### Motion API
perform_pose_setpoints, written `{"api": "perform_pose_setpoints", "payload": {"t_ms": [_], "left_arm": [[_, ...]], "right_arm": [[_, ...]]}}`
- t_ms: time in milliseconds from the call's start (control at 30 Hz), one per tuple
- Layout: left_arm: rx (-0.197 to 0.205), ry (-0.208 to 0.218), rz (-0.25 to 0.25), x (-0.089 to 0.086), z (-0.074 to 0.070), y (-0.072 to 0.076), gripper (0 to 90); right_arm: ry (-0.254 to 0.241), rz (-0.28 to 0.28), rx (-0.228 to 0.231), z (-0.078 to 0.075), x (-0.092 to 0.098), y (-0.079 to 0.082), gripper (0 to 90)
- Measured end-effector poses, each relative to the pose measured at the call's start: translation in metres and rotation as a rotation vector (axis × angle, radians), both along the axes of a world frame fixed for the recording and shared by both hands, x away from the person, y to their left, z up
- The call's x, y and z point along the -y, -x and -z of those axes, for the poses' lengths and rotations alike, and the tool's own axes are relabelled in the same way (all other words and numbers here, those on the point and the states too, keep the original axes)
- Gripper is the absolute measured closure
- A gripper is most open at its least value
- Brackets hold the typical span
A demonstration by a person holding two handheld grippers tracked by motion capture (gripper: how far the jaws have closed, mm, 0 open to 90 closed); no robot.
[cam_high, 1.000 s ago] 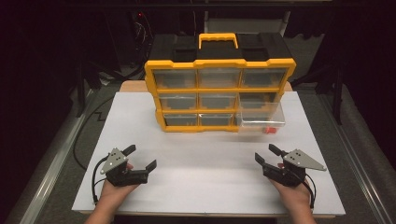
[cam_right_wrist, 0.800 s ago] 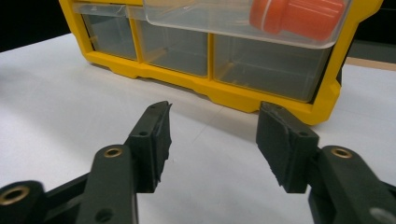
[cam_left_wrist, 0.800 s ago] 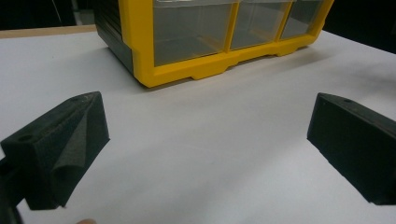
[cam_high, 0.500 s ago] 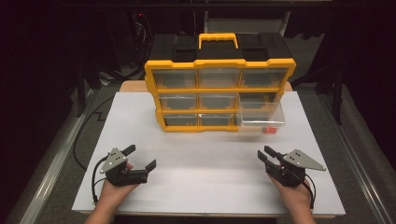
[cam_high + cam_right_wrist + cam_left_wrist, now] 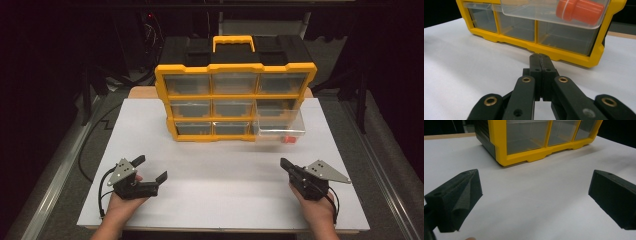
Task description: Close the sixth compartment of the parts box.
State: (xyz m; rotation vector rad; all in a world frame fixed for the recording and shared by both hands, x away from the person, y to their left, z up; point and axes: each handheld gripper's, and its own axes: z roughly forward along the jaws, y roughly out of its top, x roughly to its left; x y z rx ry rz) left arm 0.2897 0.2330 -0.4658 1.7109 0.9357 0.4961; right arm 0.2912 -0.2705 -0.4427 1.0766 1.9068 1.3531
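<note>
Over white tabletop point(image 5: 220, 175), right gripper's point(image 5: 286, 163) fingers have closed, empty.

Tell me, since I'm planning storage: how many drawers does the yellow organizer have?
9: the organizer holds three rows of three; the bottom-right drawer is pulled out.

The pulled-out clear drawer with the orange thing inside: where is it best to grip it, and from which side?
Grip the clear drawer by its front wall, coming from the person's side, probably with jaws over the top edge. It juts from the organizer's bottom right slot, so that wall is the free part. The right gripper is nearest, but shut.
</note>
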Motion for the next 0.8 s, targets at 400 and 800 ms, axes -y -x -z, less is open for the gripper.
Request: {"api": "perform_pose_setpoints", "payload": {"t_ms": [400,800], "left_arm": [[-0.003,-0.003,0.007,0.0,0.0,0.0,0.3],[0.0,0.0,0.009,0.0,0.0,0.0,0.2]], "right_arm": [[0.011,-0.024,0.039,-0.003,-0.004,0.002,90.0],[0.012,-0.058,0.069,-0.009,-0.016,0.001,90.0]]}}
